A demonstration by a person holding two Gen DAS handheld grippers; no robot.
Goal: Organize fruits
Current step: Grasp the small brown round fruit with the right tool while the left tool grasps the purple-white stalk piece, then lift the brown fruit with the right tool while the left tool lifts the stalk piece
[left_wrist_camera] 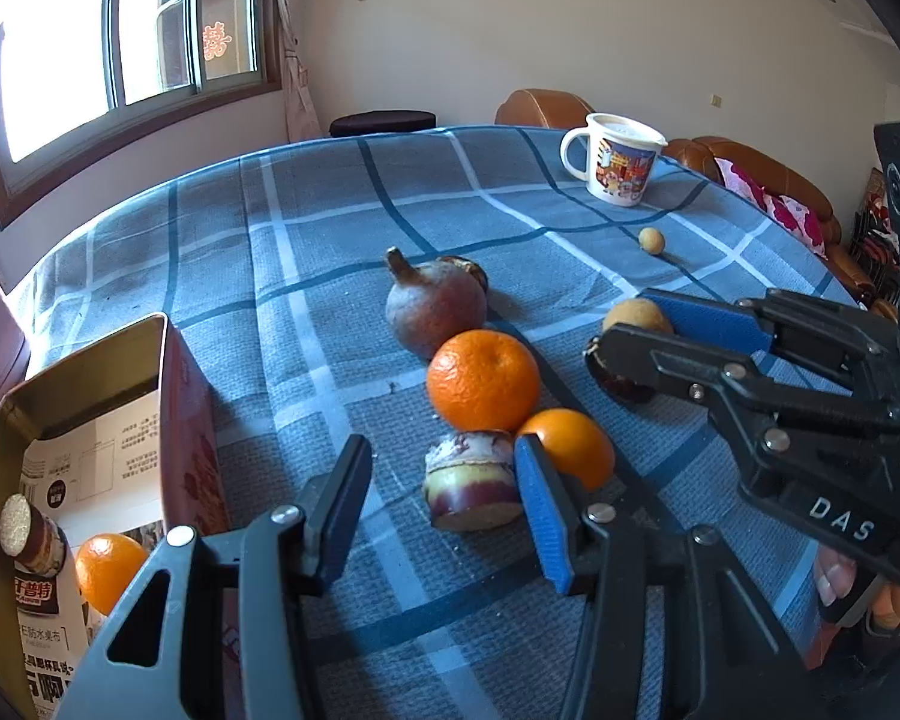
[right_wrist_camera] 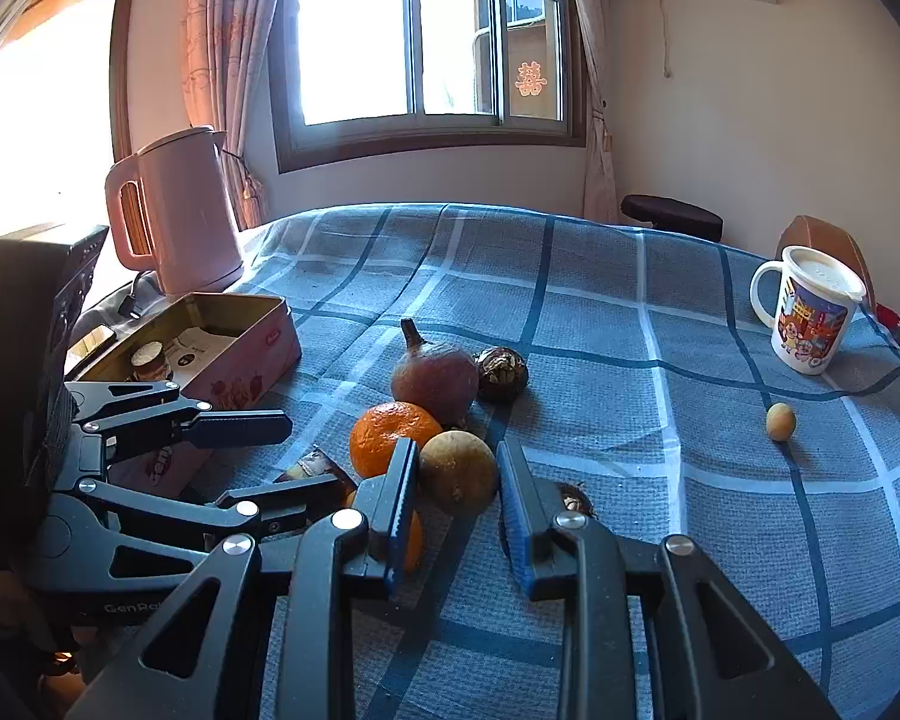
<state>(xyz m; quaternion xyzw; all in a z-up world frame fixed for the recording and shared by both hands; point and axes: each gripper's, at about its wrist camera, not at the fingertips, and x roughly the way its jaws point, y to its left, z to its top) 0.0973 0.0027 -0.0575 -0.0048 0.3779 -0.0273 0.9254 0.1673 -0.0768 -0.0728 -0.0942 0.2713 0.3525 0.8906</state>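
So far we have only a small part of the sorting done. From the left wrist view, the open gold metal tin with the pink side (left_wrist_camera: 168,420) stands at the near left, and inside it we see one round orange mandarin (left_wrist_camera: 109,570) beside a brown jar with a cork lid (left_wrist_camera: 33,540). On the blue checked tablecloth (left_wrist_camera: 306,252) many fruits are not yet sorted: a purple-brown fruit with a stem (left_wrist_camera: 435,312), a large orange mandarin (left_wrist_camera: 483,381), a second smaller orange one (left_wrist_camera: 573,447) and a cut purple cane piece (left_wrist_camera: 474,480). Our left gripper (left_wrist_camera: 444,498) is open around the cane piece, and we cannot tell if a pad touches it.

From the right wrist view, our right gripper (right_wrist_camera: 457,480) grips a round brownish-yellow fruit (right_wrist_camera: 459,471) between its closed jaws, near the middle of the cloth. Far behind it lies a dark wrinkled fruit (right_wrist_camera: 501,366), at the far right a small yellow round fruit (right_wrist_camera: 780,421) near the white cartoon mug (right_wrist_camera: 810,315), and at the far left a pink kettle (right_wrist_camera: 180,210). We judge most of the work remains.
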